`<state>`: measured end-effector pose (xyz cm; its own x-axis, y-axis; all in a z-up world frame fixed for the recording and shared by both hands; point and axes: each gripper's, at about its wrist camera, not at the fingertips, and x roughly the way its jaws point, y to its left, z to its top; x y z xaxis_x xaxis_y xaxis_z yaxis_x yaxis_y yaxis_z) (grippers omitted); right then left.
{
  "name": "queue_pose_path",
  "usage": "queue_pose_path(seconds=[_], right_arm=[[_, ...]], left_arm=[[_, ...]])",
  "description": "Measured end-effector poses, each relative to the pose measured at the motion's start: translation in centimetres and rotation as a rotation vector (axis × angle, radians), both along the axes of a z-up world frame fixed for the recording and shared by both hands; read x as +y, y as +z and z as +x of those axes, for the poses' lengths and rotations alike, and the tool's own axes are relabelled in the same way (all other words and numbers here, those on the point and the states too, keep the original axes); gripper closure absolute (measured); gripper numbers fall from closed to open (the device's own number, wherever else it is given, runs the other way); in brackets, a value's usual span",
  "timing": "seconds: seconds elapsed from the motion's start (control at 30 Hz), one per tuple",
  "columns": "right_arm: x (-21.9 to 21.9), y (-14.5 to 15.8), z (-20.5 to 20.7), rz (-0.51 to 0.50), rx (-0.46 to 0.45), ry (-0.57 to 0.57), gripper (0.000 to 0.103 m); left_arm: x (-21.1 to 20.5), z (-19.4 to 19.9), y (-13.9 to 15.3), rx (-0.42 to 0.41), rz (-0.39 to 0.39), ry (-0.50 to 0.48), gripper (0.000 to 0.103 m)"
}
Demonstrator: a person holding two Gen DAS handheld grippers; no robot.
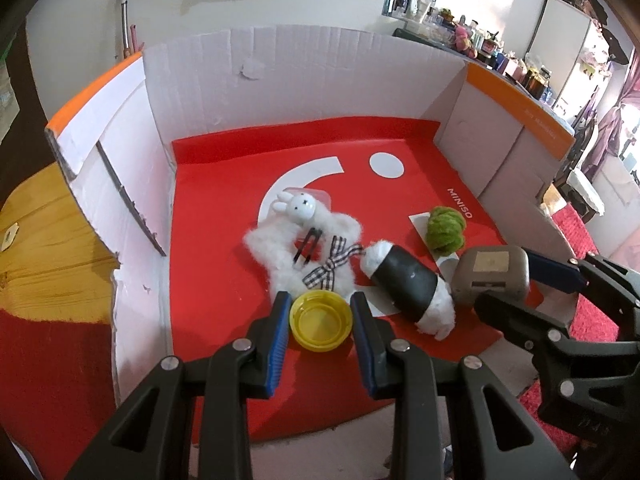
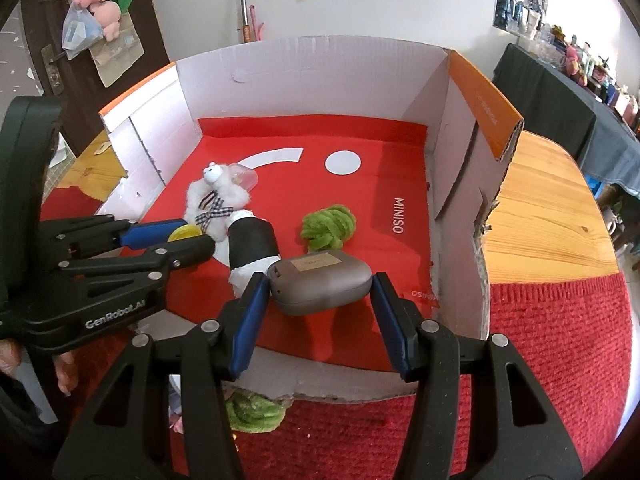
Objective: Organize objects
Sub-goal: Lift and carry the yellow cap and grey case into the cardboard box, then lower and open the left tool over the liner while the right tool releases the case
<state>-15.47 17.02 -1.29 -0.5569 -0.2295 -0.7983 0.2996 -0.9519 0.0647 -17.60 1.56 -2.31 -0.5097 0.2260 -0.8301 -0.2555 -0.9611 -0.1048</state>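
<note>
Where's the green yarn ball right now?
In both views the green yarn ball sits inside the box on the red liner, beyond the grey case, right of the black-and-white roll.

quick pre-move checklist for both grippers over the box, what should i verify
1. Left gripper shut on yellow lid: ok, a pad on each side.
2. Right gripper shut on grey case: cannot tell; the right-hand pad seems to stand just clear of it.
3. Both loads inside the cardboard box: ok.
4. The two grippers apart: ok.
5. Bare red floor to set things down: ok, behind the green yarn ball.
6. Lid clear of the white plush: cannot tell.
</note>
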Motion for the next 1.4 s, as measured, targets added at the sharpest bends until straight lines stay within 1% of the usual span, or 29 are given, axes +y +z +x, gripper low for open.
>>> queue_pose_path(seconds=[0.13, 0.3, 0.6, 1.4], right_arm=[[-0.6, -0.2, 0.0, 0.017, 0.004, 0.005, 0.052], [-1.3, -0.5, -0.1, -0.007, -0.008, 0.022, 0.052], [-0.8, -0.5, -1.2, -0.057, -0.028, -0.009, 0.052], [-1.1, -0.9, -0.7, -0.028, -0.040, 0.010, 0.052]], left_arm=[[0.2, 0.1, 0.0, 0.006, -0.015, 0.000, 0.071], [0.1, 0.0, 0.0, 0.001, -0.008, 0.004, 0.071], [0.2, 0.1, 0.0, 0.004, -0.015, 0.011, 0.071], [-0.2, 0.5, 0.0, 0.003, -0.014, 0.018, 0.071]])
